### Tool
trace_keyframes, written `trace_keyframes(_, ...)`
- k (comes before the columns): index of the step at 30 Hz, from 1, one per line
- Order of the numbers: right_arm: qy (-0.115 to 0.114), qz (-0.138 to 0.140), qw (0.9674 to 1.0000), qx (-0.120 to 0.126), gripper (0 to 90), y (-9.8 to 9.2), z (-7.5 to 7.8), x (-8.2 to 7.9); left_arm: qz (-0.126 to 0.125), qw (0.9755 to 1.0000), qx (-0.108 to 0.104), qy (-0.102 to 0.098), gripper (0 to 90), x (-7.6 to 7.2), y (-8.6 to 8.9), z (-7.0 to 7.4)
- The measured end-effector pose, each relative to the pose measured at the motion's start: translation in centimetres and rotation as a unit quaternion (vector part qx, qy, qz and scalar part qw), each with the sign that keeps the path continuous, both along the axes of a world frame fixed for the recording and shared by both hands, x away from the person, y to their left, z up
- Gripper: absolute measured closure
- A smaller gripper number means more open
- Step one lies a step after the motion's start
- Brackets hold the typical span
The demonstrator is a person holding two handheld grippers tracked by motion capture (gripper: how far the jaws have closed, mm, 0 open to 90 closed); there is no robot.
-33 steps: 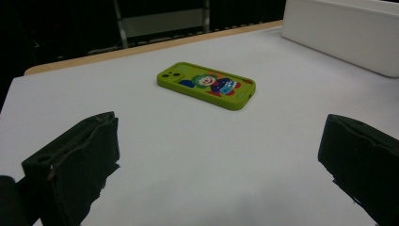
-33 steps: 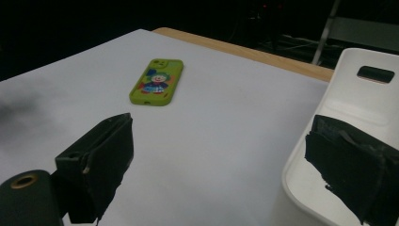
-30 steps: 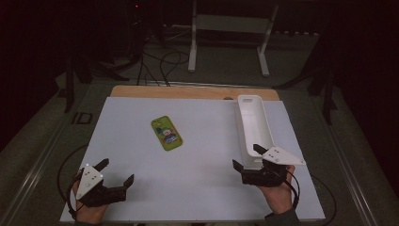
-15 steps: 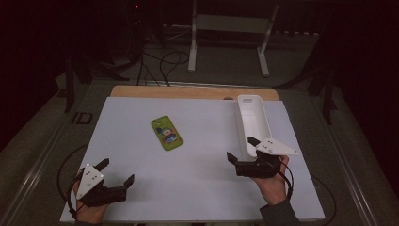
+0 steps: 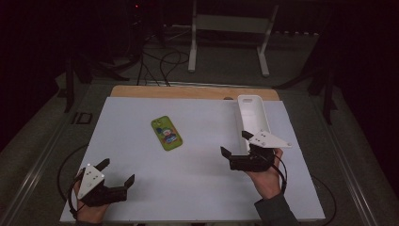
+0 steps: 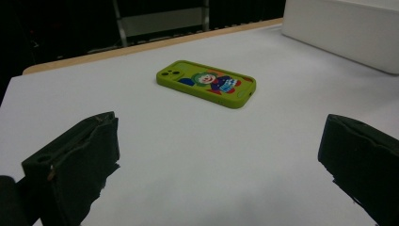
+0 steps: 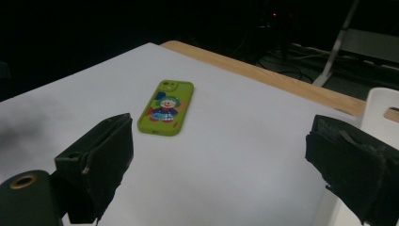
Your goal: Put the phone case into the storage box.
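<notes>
We record a large white rectangular sheet covering most of a pale wooden table, whose bare edge shows along the far side. A long white plastic tray lies on the sheet's far right part, empty as far as we can see. Near the middle, somewhat left, rests a lime-green phone case with a clown picture, flat and printed side up, well apart from both tools. The black right gripper is just beside the tray's near end, jaws spread wide and holding nothing. The black left gripper sits at the near left corner, jaws likewise spread and empty. Between each gripper and the case we find bare sheet; nothing obstructs.
</notes>
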State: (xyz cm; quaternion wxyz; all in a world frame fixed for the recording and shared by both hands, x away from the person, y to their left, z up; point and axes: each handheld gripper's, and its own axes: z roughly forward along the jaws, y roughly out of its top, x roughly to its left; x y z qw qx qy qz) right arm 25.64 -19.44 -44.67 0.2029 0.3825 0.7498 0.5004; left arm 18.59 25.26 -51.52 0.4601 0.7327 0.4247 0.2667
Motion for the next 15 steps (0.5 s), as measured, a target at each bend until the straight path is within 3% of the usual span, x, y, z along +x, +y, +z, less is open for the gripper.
trace_keyframes(15, 0.004, 0.011, 0.9999, -0.008, 7.7, 2.1, 0.4, 1.6, -0.003, 1.0, 0.005, 0.001, 0.0, 0.0, -0.1, 0.0)
